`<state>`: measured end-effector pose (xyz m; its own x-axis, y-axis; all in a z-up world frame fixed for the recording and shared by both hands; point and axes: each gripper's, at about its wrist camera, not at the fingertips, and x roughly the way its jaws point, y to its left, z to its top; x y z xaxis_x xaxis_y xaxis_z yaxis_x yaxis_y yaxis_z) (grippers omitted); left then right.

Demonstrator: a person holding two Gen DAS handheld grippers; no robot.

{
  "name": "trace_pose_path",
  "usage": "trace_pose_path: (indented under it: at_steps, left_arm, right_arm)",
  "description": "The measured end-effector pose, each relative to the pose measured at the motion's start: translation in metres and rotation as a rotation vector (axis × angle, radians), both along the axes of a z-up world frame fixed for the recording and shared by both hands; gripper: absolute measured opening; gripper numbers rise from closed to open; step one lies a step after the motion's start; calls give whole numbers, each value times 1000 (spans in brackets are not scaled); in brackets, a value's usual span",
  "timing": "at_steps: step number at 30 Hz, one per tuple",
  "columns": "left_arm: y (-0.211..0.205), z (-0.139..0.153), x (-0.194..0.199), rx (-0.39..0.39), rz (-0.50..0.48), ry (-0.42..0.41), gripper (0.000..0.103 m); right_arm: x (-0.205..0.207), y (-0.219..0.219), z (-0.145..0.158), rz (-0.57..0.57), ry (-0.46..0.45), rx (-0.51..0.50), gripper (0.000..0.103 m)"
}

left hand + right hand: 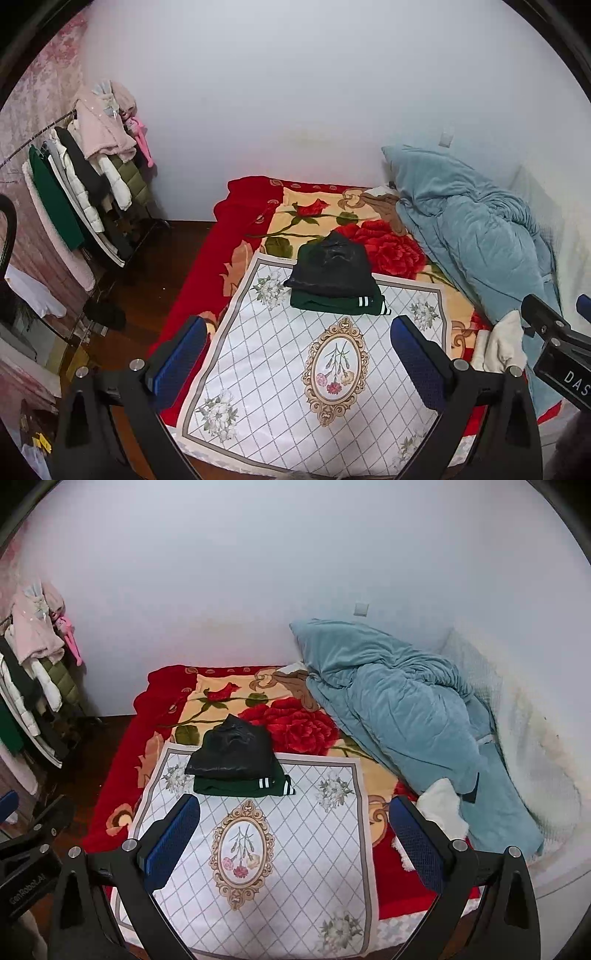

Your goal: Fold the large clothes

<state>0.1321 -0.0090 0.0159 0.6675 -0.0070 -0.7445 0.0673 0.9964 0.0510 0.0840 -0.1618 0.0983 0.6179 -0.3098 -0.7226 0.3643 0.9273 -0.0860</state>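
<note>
A folded black garment (pixel 330 267) (pixel 232 751) lies on top of a folded dark green garment with white stripes (pixel 336 304) (pixel 240 786), stacked at the far end of a white floral mat (pixel 295 369) (pixel 295 849) on the bed. My left gripper (pixel 299 354) is open and empty, held above the mat's near half. My right gripper (pixel 295 834) is open and empty too, above the mat. A white fluffy garment (pixel 502 345) (pixel 441 808) lies crumpled at the mat's right side.
The bed has a red rose blanket (pixel 384 243) (pixel 291 720). A blue quilt (pixel 469 236) (pixel 399 709) is heaped along the right by the wall. A clothes rack (pixel 85 184) (pixel 29 672) full of hanging coats stands left, over dark wooden floor (pixel 147 280).
</note>
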Motion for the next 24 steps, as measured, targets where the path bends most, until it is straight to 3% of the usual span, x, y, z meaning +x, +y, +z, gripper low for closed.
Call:
trace_pose_path:
  at_steps: [24]
  left_arm:
    - [-7,16,-24,10,-1,-12,102]
  right_arm:
    - [-18,-1,30,37,3,-39,103]
